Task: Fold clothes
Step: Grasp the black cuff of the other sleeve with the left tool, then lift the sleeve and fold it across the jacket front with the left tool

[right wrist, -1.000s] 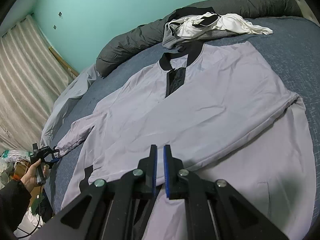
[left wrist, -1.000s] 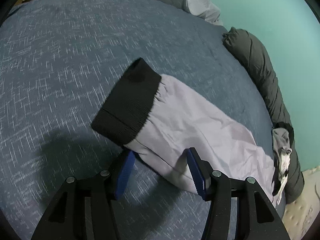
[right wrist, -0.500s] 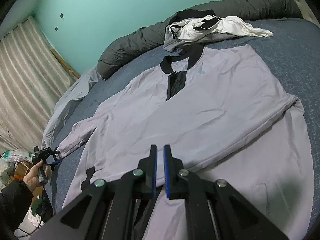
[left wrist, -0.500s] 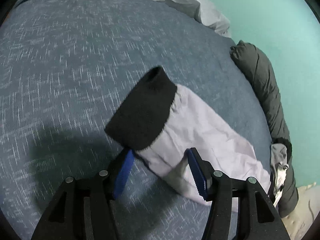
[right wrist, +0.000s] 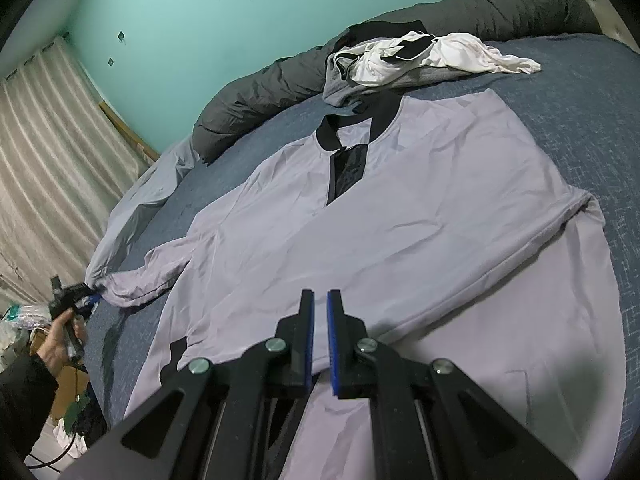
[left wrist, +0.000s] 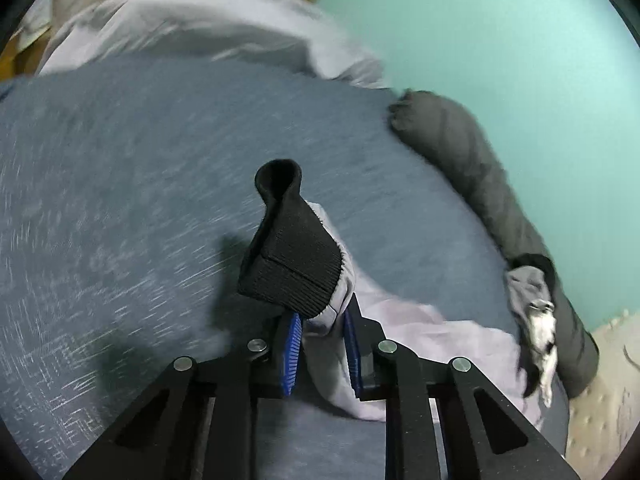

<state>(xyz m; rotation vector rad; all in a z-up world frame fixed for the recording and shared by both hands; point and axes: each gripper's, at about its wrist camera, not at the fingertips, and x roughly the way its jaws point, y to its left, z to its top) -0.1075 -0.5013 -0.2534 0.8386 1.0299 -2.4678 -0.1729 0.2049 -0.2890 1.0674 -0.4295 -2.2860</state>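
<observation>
- Left gripper (left wrist: 320,344): jaws closing on the pale lilac jacket's (right wrist: 400,216) sleeve, just behind its black ribbed cuff (left wrist: 292,268); background motion-blurred.
- Right gripper (right wrist: 320,336): clenched at the jacket's near hem; whether cloth is pinched is hidden.
- Jacket lies flat on the blue-grey bedspread (right wrist: 580,92).

Both grippers are black, with blue ribbed fingers (right wrist: 333,344) and silver screws; the person wears a dark sleeve (right wrist: 24,392).
</observation>
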